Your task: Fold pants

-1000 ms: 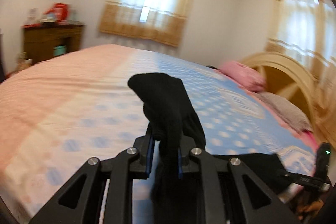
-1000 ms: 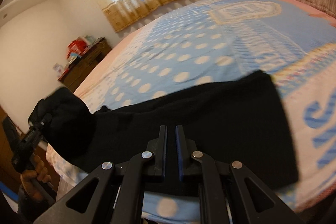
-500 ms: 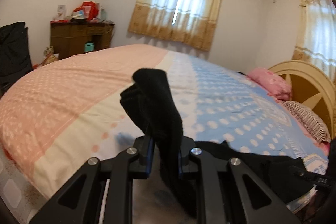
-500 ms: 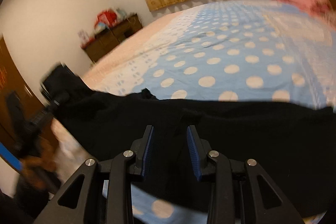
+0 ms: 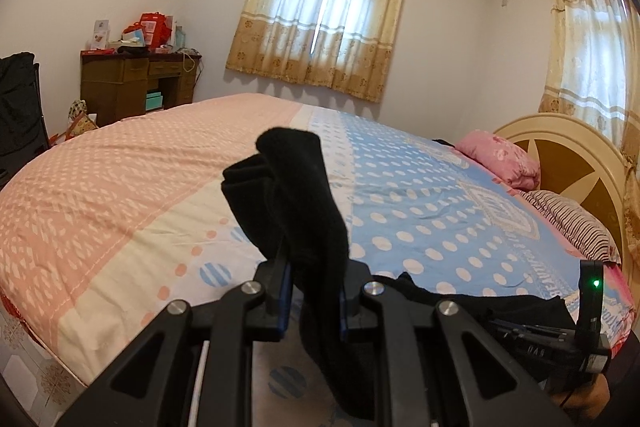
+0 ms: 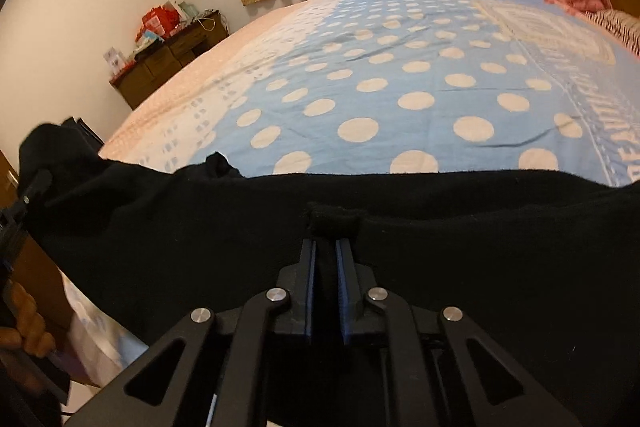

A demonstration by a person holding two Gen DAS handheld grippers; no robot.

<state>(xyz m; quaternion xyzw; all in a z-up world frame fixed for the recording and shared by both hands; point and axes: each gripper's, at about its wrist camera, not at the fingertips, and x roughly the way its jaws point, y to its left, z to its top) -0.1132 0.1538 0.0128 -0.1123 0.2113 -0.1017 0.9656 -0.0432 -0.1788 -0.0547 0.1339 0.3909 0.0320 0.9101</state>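
The black pants (image 6: 500, 227) lie in a band along the near edge of the bed (image 6: 400, 87). My right gripper (image 6: 325, 247) points down at them, its jaws closing with a small raised fold of the black cloth pinched between the blue pads. My left gripper (image 5: 312, 267) is shut on one end of the pants (image 5: 296, 187). That end stands up in a bunch above the fingers and hangs down below them. In the right wrist view this lifted end (image 6: 52, 163) is at the far left, above a hand (image 6: 28, 331).
The bed cover (image 5: 120, 207) is pink on the left and blue with white dots on the right. A pink pillow (image 5: 500, 159), a striped pillow (image 5: 572, 223) and the headboard (image 5: 568, 151) are at the right. A brown desk (image 5: 132, 83) stands by the far wall.
My right gripper moved left along the pants, opened, and has closed on a fold of the cloth. My left gripper kept its hold and shifted slightly, now showing more of the room.
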